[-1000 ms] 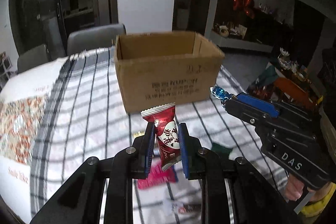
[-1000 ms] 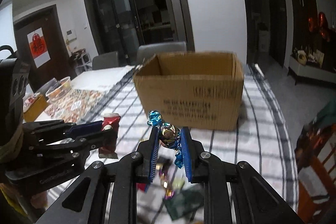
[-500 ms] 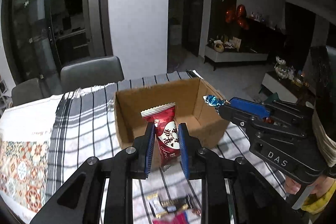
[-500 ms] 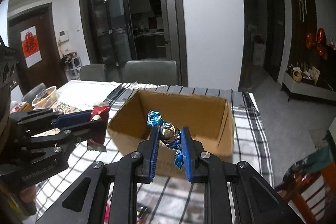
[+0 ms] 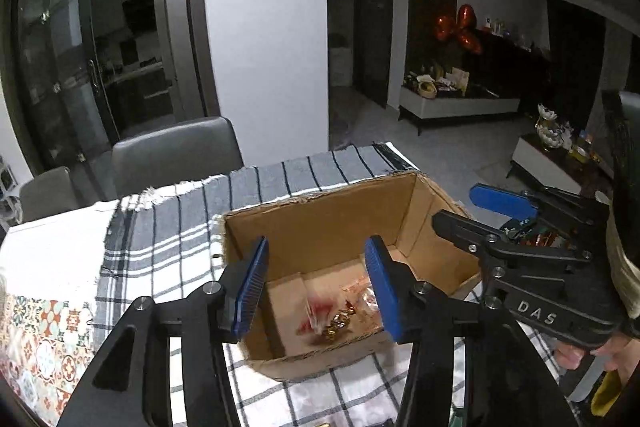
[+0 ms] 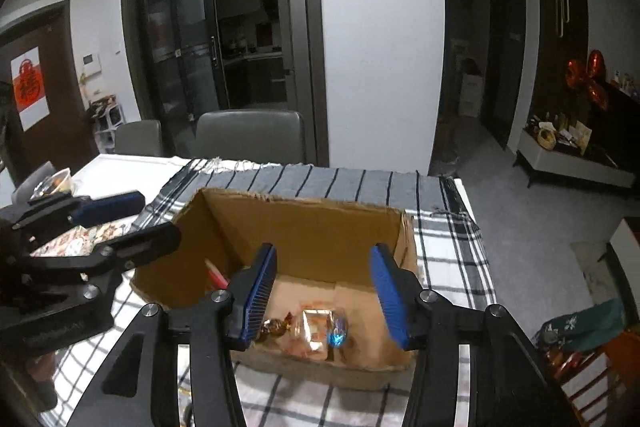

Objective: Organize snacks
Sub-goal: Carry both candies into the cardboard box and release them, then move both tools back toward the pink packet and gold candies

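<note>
Tabletop [image 5: 168,239] with the checked cloth takes up most of the room here, and the cardboard box [image 6: 304,231] sits open on it. Both sets of tongs hang over the box: left tongs [image 5: 318,285] spread wide and holding nothing, right tongs [image 6: 324,293] the same, wide and bare. The snacks lie on the box floor: a red packet [image 5: 316,315], a clear-wrapped one [image 6: 314,331], a gold candy [image 5: 338,325] and a blue candy [image 6: 338,335]. My guess at the risk: those tongs are near the box walls, so a careless pull-out could nudge or tip it. Readable writing: "DAS" on the right tool's body.
</note>
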{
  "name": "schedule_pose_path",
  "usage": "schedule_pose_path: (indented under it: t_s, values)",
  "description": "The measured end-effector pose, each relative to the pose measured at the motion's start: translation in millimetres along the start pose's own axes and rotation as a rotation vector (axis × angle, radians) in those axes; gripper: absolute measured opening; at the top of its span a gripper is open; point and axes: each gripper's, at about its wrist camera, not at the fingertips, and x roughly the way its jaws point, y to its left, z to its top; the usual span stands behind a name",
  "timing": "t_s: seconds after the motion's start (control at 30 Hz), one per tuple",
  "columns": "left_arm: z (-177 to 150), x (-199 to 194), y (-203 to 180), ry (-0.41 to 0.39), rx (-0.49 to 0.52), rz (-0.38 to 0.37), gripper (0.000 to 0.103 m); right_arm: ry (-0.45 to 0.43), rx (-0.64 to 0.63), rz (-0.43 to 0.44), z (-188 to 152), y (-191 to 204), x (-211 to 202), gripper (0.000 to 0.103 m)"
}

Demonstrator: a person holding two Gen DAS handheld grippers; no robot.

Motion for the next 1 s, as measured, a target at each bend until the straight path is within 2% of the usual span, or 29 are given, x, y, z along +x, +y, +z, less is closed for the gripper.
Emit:
schedule_pose_path:
  t_s: [0.2,0.37,0.53,0.7,1.0]
  values:
    - [-18.8,-26.1,-4.9,-0.008,0.027,0.047,0.048,-0.014,0.011,0.007,-14.0,6.0,-20.3,0.050]
    - [-38.0,-54.9,-4.9,-0.013,0.010,0.060,0.048,-0.050,-0.012,0.006,-29.2,18.8,-48.2,0.050]
    - [-61.7,-71.2,-5.3,0.013,-0.011,0.039,0.048,-0.049,-0.014,0.036,-43.2,33.0,-66.3,0.050]
    - [-89.3,-77.9,-5.5,0.065,-0.026,0.030,0.045,-0.007,-0.021,0.058,-65.7,46.6,-74.3,0.050]
    - [-137.2,-90.0,-12.7,0.099,-0.008,0.023,0.044,0.062,-0.005,0.085,-112.1,56.1,-74.5,0.049]
